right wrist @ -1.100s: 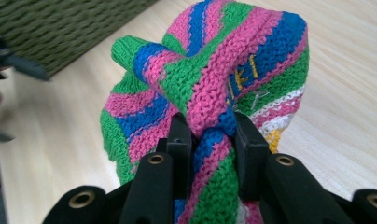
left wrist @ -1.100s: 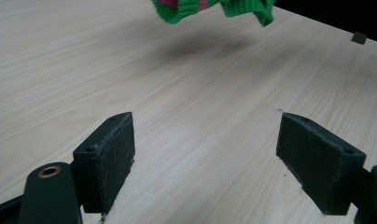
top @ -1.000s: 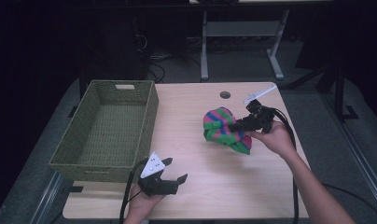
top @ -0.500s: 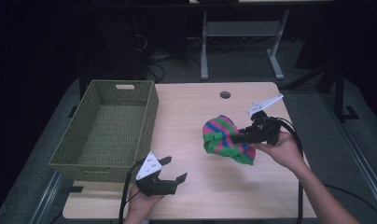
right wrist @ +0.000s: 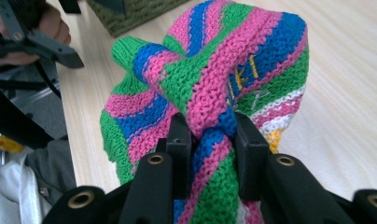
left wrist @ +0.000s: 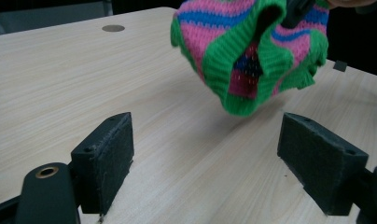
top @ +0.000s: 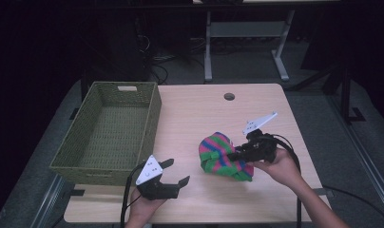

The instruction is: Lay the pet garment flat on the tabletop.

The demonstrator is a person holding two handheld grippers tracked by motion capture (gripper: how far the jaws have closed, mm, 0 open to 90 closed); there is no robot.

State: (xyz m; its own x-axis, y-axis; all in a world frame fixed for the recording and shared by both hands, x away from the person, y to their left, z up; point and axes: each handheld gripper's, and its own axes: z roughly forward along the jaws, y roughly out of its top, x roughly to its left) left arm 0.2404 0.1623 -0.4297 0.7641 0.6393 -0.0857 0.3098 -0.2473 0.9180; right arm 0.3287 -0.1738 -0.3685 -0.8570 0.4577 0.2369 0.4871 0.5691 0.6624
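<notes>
At the left of the table stands a woven green basket, its near wall just beyond the left gripper. A pale tag sits at its far rim; no writing on it can be read.

The left gripper rests at the table's near edge, held from below by the left hand, with its jaws spread wide and nothing between them. In the left gripper view, bare wood lies between the two pads, and the knit hangs ahead of them, clear of both pads and lifted off the wood there.

Right of centre is the knit — a bunched piece striped in pink, green and blue. The right gripper comes at it from the right, held by the right hand, and its jaws pinch a fold of the knit. In the right gripper view the two pads squeeze a pink and blue ridge between them, and the rest of the knit bulges beyond the jaws. Some yellow stitched marks show on a pink stripe, too broken up by the folds to read.

Open wood runs between basket and knit, and on to the far edge, where a round cable hole sits — the right hand is close to the table's right edge.
</notes>
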